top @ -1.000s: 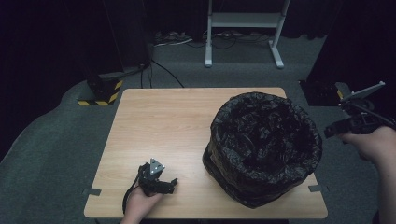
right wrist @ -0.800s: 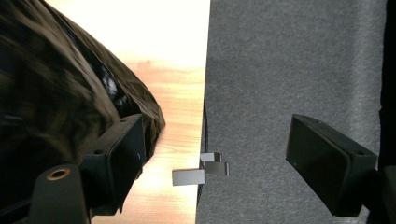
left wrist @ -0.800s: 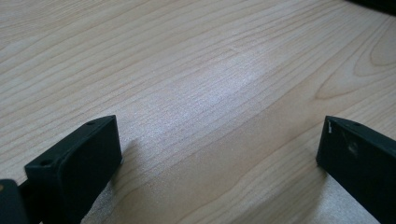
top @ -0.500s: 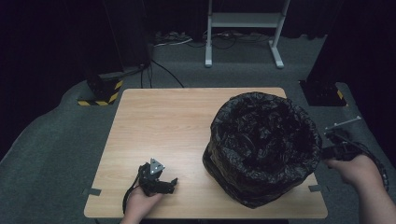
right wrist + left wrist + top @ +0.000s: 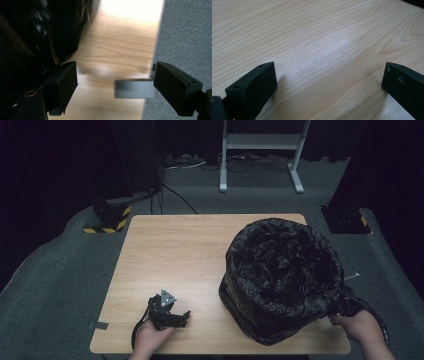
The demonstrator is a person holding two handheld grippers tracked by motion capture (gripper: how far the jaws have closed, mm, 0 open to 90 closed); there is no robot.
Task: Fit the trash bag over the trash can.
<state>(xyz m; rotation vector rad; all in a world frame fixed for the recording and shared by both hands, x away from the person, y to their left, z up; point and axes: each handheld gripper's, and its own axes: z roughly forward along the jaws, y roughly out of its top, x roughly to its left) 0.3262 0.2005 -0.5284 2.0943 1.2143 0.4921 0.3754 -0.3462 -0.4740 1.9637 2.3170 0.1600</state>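
Clearly the bag point(image 5: 282, 280), lining a bin on the table's point(image 5: 200, 250) right half, is met by the right gripper point(image 5: 113, 82) at its near right base, jaws wide, one against the plastic; the left gripper point(image 5: 329, 82), also wide, is rested well apart.

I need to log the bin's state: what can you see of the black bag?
The black bag is crinkled, glossy plastic lining a round bin, its mouth open and folded over the rim. It stands upright on the right part of the wooden table. The right gripper, jaws open, sits at its lower right side, one jaw against the plastic.
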